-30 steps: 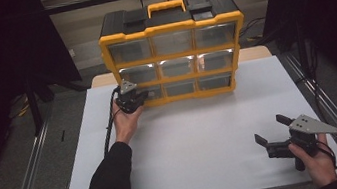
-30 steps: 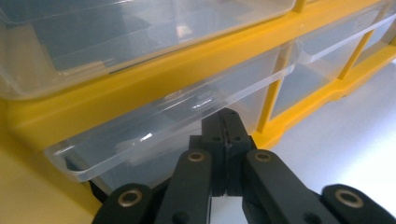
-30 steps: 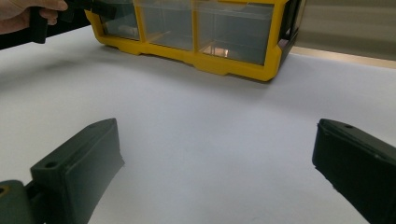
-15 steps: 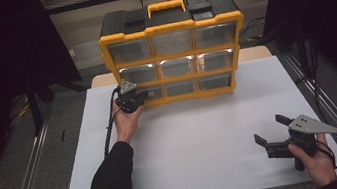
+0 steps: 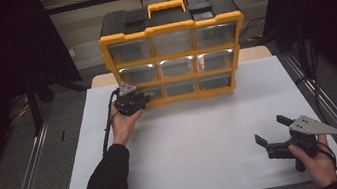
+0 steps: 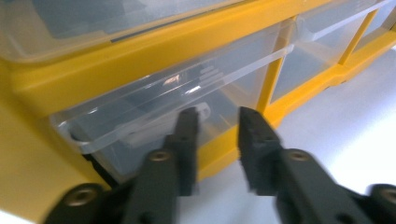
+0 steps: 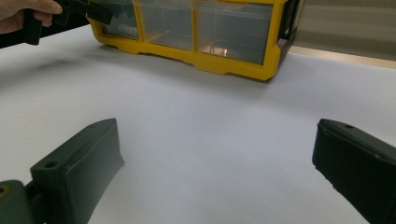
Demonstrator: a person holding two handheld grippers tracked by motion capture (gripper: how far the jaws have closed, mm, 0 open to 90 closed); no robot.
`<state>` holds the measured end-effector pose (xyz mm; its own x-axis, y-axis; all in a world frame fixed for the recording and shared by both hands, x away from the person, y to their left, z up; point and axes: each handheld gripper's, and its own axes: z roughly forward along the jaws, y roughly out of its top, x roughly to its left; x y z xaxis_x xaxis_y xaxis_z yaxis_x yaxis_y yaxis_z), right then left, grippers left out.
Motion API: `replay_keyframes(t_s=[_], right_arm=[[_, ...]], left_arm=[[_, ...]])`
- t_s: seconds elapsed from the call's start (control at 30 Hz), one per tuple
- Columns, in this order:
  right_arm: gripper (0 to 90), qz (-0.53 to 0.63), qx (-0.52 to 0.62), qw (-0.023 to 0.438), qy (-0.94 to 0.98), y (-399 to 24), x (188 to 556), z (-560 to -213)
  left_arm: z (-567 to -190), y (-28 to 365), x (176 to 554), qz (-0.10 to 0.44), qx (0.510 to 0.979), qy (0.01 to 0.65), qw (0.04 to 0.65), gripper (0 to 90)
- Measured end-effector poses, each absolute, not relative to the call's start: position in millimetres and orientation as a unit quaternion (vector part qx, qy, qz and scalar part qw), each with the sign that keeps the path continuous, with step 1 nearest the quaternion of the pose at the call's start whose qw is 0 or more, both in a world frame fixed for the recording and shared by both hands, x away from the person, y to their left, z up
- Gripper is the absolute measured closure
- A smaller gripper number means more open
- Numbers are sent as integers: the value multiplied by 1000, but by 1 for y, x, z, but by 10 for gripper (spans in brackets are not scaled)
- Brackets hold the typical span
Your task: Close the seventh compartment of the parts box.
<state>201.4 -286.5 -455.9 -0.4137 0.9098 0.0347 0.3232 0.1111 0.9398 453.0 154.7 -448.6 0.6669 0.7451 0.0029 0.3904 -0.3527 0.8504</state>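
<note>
— Jaws on your left gripper (image 6: 212, 135)?
— Slightly parted at the bottom-left clear drawer (image 6: 154, 109) of the yellow organizer (image 5: 174, 53).
— Your right gripper (image 5: 274, 135)?
— Spread wide over the white table (image 5: 203, 135), well apart.

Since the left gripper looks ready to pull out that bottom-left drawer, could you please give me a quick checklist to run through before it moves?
1. Left gripper lined up with the clear plastic bottom-left drawer of the yellow and black organiser cabinet: ok.
2. Jaws parted enough to take the drawer's lip: ok.
3. Jaws closed on the lip: not ok, a gap shows.
4. Drawer contents secure: cannot tell.
5. Right gripper clear of the drawer's path, open over the white table: ok.
6. Cabinet braced against tipping: not ok, nothing holds it.
</note>
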Motion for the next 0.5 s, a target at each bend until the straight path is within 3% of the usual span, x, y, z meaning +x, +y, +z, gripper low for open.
replay_keyframes(t_s=[0.07, 0.4, 0.5], right_arm=[[11, 490, 450, 300, 683, -287, 201, -456], [11, 490, 450, 298, 685, -284, 203, -456], [11, 490, 446, 298, 687, -284, 203, -456]], left_arm=[[-447, 155, 450, 207, 798, 351, 444, 595], [-444, 157, 434, 228, 785, 366, 445, 198], [-443, 158, 430, 232, 782, 366, 449, 137]])
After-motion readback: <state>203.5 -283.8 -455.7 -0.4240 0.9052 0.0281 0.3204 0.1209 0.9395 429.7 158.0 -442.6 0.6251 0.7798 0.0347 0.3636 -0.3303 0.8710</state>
